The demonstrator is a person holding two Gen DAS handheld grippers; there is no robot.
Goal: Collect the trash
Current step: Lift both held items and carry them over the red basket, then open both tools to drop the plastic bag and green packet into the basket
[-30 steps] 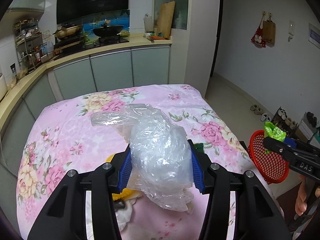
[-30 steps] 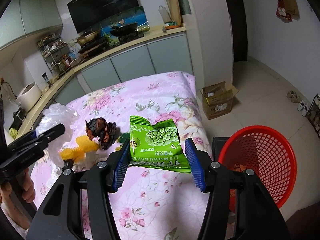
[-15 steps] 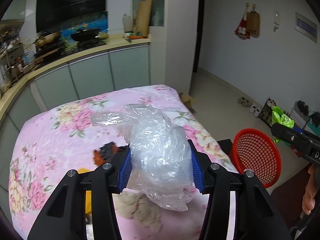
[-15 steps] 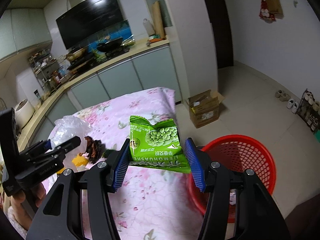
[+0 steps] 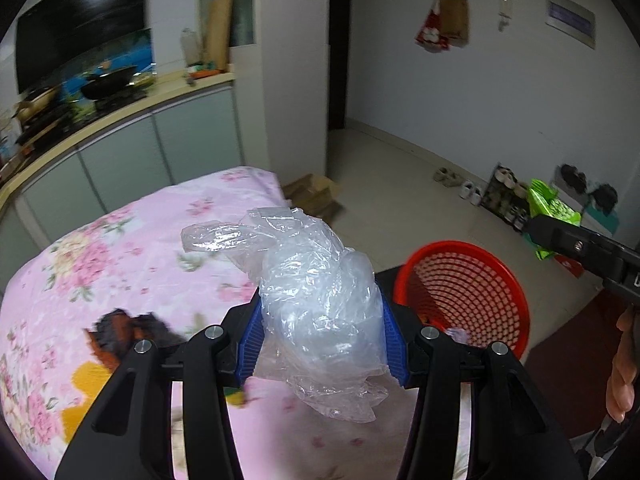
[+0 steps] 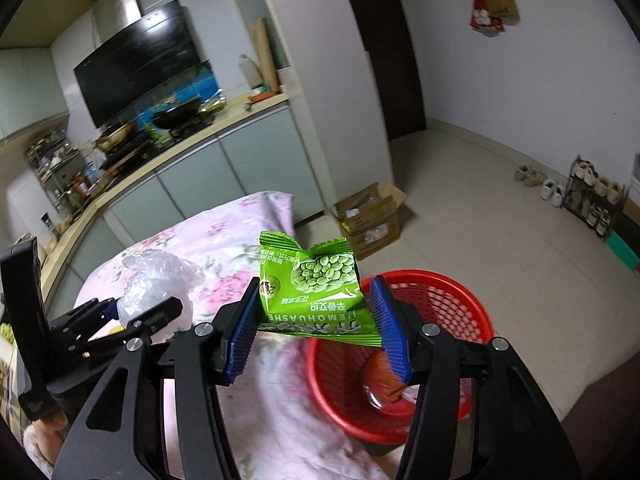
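The left tongs (image 5: 322, 334) are clamped on a crumpled clear bag (image 5: 316, 300), held above the edge of the floral-covered desk (image 5: 132, 248). The right tongs (image 6: 314, 326) are clamped on a green snack packet (image 6: 310, 280), held over the near rim of the red basket (image 6: 460, 304), which stands on the floor beside the desk. A dark wrapper (image 5: 128, 328) and yellow scraps (image 5: 86, 380) lie on the desk.

basket mouth (image 6: 440, 280): open above; floor (image 6: 480, 208) beyond: bare; cardboard box (image 6: 368, 216): well behind basket
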